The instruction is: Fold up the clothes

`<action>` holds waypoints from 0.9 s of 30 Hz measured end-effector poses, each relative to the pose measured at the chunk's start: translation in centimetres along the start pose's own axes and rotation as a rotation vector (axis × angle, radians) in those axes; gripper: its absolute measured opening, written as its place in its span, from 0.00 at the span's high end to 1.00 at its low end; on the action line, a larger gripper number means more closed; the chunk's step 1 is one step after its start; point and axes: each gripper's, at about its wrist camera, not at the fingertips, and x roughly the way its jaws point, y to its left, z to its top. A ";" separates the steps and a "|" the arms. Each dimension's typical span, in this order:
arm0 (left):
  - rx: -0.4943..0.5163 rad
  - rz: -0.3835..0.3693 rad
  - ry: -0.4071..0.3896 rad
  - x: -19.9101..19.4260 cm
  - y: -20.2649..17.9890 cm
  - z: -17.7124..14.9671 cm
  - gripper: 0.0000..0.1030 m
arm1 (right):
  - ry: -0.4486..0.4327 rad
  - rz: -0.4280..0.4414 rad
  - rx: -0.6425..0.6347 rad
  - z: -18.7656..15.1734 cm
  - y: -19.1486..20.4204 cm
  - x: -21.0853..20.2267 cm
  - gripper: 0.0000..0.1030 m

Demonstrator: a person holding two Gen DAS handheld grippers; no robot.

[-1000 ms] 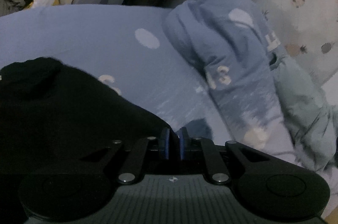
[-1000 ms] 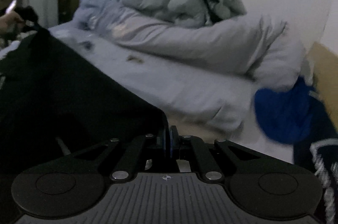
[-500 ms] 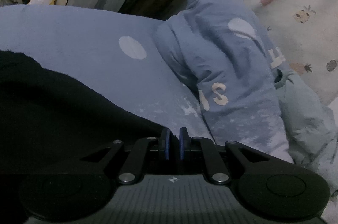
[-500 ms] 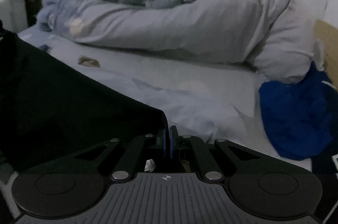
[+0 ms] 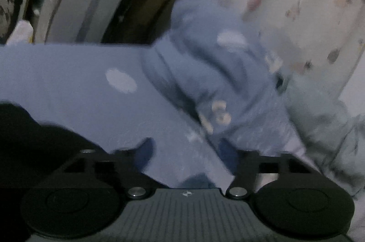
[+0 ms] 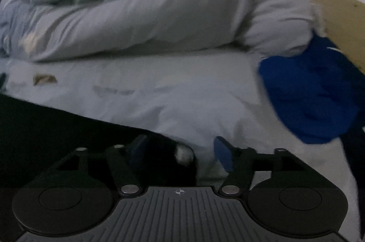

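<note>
A black garment [image 5: 34, 141] lies on the blue bed sheet [image 5: 75, 82] at the lower left of the left wrist view. My left gripper [image 5: 186, 151] is open just right of its edge, with only sheet between the blue pads. In the right wrist view the same black garment [image 6: 57, 127] lies at the lower left. My right gripper [image 6: 180, 151] is open, and the garment's corner lies loose between the jaws by the left pad [image 6: 136, 148].
A rolled blue patterned duvet [image 5: 216, 82] lies to the right of the left gripper, with a fruit-print curtain [image 5: 296, 2] behind. A grey-white duvet roll [image 6: 171, 13] lies ahead of the right gripper. A bright blue garment [image 6: 308, 93] lies at the right.
Both grippers were shut on the black garment's edge and have opened. The garment has dropped onto the bed and lies lower in both views.
</note>
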 end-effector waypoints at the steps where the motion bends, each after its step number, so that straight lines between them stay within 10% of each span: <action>1: 0.004 0.002 -0.019 -1.5 0.7 1.0 0.14 | -0.018 -0.017 0.018 -0.2 -0.4 -1.5 0.20; 9: 0.073 0.097 -0.167 -17.2 8.6 8.3 0.02 | -0.084 -0.011 0.136 -5.0 -3.2 -19.0 0.11; 17: 0.022 0.088 -0.177 -30.3 16.9 8.8 0.00 | -0.117 0.074 0.246 -13.3 1.2 -33.4 0.05; 27: -0.027 0.217 0.075 -27.9 27.1 3.3 0.00 | 0.011 0.275 0.431 -21.5 9.6 -38.0 0.03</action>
